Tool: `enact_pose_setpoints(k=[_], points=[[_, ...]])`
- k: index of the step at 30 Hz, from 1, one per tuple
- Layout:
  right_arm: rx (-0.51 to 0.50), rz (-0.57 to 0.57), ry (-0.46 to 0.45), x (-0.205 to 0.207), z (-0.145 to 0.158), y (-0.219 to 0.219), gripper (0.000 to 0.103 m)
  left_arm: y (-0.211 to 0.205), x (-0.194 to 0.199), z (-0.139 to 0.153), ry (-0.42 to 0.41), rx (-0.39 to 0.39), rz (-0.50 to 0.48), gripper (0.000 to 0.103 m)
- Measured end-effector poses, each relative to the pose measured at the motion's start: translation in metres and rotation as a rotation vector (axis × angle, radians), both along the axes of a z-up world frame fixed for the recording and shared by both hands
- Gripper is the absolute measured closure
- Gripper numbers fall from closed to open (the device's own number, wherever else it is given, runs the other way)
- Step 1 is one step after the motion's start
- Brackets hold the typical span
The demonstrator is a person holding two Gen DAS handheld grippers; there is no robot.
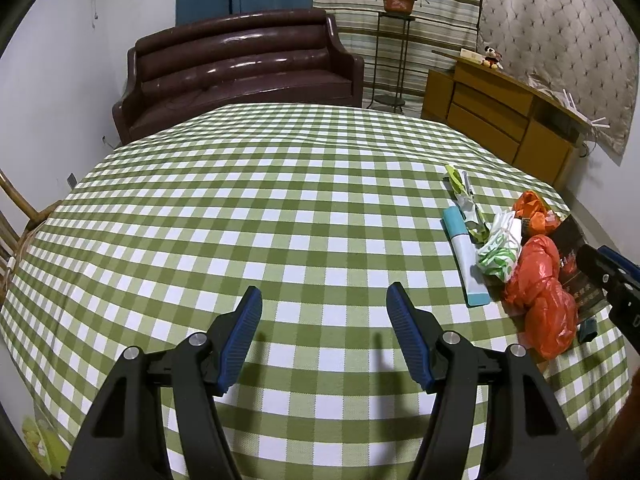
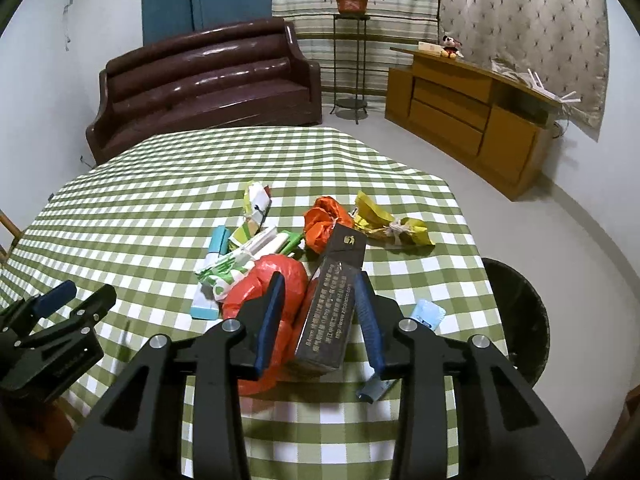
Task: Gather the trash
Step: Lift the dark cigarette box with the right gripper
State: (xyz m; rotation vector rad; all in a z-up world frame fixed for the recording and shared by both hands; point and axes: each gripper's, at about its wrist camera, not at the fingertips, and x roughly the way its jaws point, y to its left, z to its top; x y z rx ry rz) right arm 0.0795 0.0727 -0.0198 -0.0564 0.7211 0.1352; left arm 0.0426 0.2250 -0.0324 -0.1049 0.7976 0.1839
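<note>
Straddling the dark carton point(image 2: 334, 304), the right gripper point(image 2: 320, 320) has its blue pads spread to both sides of the box; a gap shows on each side, so the claw stands apart and does not clamp yet. The carton lies tilted, its far end leaning on the orange bag point(image 2: 276, 280) in the trash heap on the checked tablecloth point(image 2: 140, 200). Around it lie the light blue tube point(image 2: 212, 280), a green-and-white wrapper point(image 2: 224, 272), a second orange bag point(image 2: 324, 220) and a yellow wrapper point(image 2: 384, 224). The black bin point(image 2: 520, 312) stands just beside the table edge on the right.

The left gripper point(image 1: 324, 320) hovers over bare cloth with its fingers wide apart, holding nothing, well apart from the heap.

My judgement of the risk: the left pad touches or almost touches the orange bag, so closing may pinch the plastic together with the carton and drag the heap. Also the carton is smooth and tilted, so it may slip or twist out when lifted. The small blue object point(image 2: 430, 314) near the right finger may be pushed off the table.
</note>
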Motion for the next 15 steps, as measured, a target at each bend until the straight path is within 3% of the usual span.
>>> enact_pose_setpoints(k=[15], points=[[0.066, 0.004, -0.014, -0.0008, 0.0002, 0.0041, 0.067, 0.006, -0.0041, 0.0009, -0.001, -0.024, 0.001, 0.04]])
